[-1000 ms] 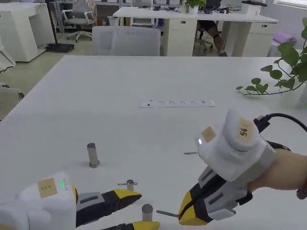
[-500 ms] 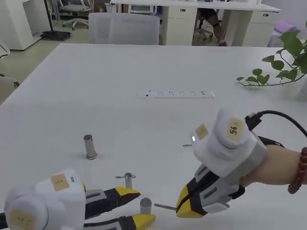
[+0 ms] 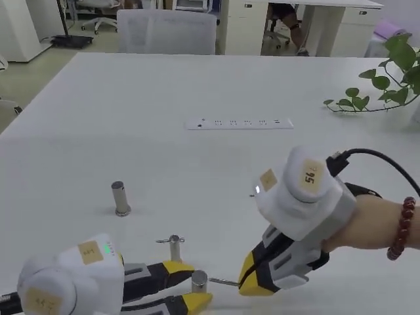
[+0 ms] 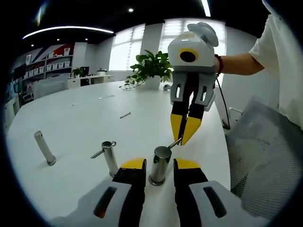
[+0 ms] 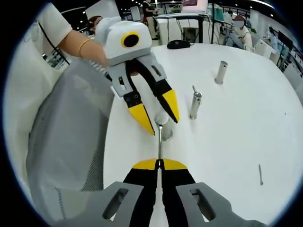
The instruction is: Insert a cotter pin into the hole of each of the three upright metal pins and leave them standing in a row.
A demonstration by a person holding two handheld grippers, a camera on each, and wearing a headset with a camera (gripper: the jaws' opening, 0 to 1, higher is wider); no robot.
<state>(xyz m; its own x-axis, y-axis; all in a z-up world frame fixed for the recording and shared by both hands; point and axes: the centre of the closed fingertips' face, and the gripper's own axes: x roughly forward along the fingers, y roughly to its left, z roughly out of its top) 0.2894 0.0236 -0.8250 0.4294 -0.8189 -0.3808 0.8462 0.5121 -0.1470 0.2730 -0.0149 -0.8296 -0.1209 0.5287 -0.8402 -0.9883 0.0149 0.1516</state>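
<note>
Three upright metal pins stand on the white table (image 3: 197, 85). The far-left pin (image 3: 119, 197) is bare. The middle pin (image 3: 174, 245) has a cotter pin through its head. My left gripper (image 3: 195, 283) is open, its yellow jaws standing either side of the near pin (image 3: 199, 281) with slim gaps. My right gripper (image 3: 246, 283) is shut on a cotter pin (image 3: 223, 283) lying level, whose tip reaches the near pin's top. The left gripper view shows the near pin (image 4: 160, 165) and the right gripper (image 4: 185, 130). The right gripper view shows the held cotter pin (image 5: 160, 142).
A loose cotter pin (image 3: 252, 195) lies on the table beyond the right gripper. A power strip (image 3: 239, 123) is set in the middle of the table. Plant leaves (image 3: 380, 85) hang over the right edge, and a chair (image 3: 167, 31) stands at the far side.
The right gripper has brought the cotter pin a little left, so its tip is closer to the near pin's top. The left gripper stays around that pin. The head camera has tilted down.
</note>
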